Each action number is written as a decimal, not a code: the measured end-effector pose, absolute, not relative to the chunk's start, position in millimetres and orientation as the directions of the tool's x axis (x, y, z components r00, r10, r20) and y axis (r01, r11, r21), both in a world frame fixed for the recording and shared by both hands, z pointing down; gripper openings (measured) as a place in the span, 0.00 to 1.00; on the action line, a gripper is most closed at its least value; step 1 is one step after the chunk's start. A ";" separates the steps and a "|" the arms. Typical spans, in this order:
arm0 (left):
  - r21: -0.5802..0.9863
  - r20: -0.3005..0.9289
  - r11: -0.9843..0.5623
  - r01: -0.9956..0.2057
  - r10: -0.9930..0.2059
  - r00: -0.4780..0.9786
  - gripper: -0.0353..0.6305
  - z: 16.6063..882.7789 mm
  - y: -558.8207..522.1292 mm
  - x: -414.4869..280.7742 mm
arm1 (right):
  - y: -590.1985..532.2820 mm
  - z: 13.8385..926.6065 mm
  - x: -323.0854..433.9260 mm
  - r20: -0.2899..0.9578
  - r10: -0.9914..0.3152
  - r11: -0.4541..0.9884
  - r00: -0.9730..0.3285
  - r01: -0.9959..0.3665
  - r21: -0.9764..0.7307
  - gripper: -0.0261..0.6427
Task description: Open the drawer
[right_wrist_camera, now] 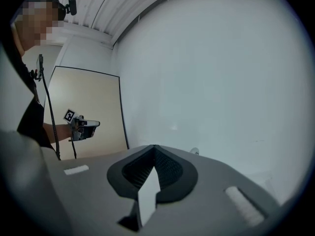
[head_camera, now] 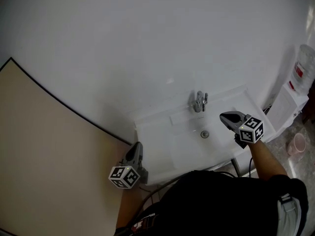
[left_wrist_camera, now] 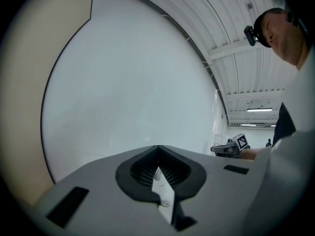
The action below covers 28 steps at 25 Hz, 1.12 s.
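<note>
Flanking one white sink, two tools are in view: the left tool just beside the sink's front left corner, the right tool over its right rim, near the single faucet. Both are clenched on nothing. Bare white wall rises behind the sink and one beige panel borders its left. No view shows the drawer.

The right gripper hovers over the white sink, left gripper beside it.
</note>
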State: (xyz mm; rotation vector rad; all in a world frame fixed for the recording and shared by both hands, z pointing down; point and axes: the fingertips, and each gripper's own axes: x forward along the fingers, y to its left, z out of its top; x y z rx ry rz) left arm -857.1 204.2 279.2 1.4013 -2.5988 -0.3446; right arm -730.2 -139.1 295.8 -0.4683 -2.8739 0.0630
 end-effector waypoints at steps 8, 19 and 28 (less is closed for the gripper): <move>0.256 0.006 0.565 -0.784 -0.812 -0.583 0.05 267.2 134.9 -860.2 | -203.4 303.1 -746.9 0.200 0.388 0.922 -0.899 0.379 -0.085 0.03; 0.250 -0.023 0.546 -0.800 -0.822 -0.569 0.05 254.9 107.9 -873.2 | -231.2 300.7 -778.0 0.171 0.370 0.927 -0.913 0.349 -0.140 0.03; 0.248 -0.030 0.521 -0.817 -0.838 -0.544 0.06 250.1 121.1 -886.1 | -221.2 296.2 -773.3 0.150 0.333 0.937 -0.931 0.309 -0.164 0.03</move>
